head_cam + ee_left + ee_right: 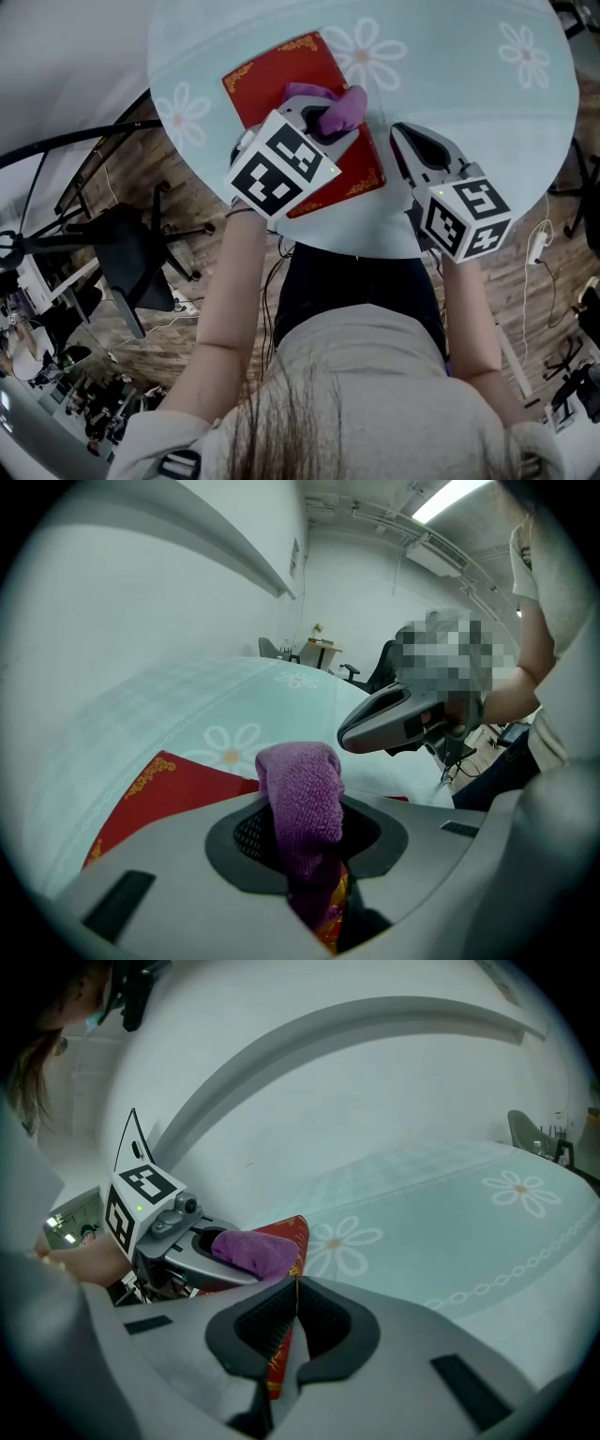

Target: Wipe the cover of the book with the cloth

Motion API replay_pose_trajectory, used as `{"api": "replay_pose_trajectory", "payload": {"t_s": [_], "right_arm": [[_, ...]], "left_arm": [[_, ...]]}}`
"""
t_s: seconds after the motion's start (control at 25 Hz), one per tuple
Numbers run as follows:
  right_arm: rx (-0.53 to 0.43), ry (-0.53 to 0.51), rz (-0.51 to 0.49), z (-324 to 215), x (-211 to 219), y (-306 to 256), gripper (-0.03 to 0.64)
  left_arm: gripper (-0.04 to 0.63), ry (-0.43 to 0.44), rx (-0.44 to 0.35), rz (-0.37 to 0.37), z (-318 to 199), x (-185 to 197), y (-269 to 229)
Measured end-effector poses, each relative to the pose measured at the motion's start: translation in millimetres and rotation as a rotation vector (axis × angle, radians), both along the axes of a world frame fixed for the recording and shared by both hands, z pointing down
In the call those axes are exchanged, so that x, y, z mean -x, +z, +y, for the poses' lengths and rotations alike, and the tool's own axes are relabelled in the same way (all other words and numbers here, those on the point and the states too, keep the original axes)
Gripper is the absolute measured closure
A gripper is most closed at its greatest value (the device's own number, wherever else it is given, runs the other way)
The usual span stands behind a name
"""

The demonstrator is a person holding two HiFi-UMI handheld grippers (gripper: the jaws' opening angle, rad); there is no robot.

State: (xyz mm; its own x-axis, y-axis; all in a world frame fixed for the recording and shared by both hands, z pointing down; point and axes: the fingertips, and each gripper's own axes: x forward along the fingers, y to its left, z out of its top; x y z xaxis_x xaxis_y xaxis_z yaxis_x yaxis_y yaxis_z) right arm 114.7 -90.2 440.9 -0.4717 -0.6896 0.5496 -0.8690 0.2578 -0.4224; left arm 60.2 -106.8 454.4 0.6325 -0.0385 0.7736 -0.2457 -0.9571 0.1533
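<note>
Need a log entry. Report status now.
Left gripper shut on cloth, cloth over book. Right gripper shut, empty, beside book. Nothing else on the cover.

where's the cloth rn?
Head view, centre-left: the cloth is pinched in the left tongs, over the red book on the floral table.

A round table (469, 112), draped in a pale green cloth printed with white daisies, lies under the left gripper (328, 117). Back from that gripper runs a wood-plank floor (216, 309), with a black office chair (131, 248) off to its left. Ahead and leftward stands a white wall (141, 592), and a strip light (450, 497) glows overhead.
</note>
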Motion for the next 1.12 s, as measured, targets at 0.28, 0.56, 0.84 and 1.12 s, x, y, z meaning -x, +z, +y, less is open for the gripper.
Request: {"api": "replay_pose_trajectory", "payload": {"t_s": [0.28,0.56,0.84,1.12], "right_arm": [[-0.004,-0.036,0.003,14.8,3.6,-1.6,0.594],[-0.006,-0.063,0.01,30.9,3.1,-2.5,0.594],[-0.017,-0.093,0.016,47.0,1.8,-6.0,0.594],[-0.026,-0.12,0.02,61.6,0.2,-9.6,0.594]], "left_arm": [[0.472,-0.015,0.002,-0.003,15.8,1.6,-1.1],[0.472,-0.014,0.0,-0.009,37.5,-0.6,-0.4],[0.472,-0.025,-0.006,-0.009,60.9,-5.7,-2.4],[0.472,-0.021,-0.018,-0.022,78.6,-10.9,-3.1]]}}
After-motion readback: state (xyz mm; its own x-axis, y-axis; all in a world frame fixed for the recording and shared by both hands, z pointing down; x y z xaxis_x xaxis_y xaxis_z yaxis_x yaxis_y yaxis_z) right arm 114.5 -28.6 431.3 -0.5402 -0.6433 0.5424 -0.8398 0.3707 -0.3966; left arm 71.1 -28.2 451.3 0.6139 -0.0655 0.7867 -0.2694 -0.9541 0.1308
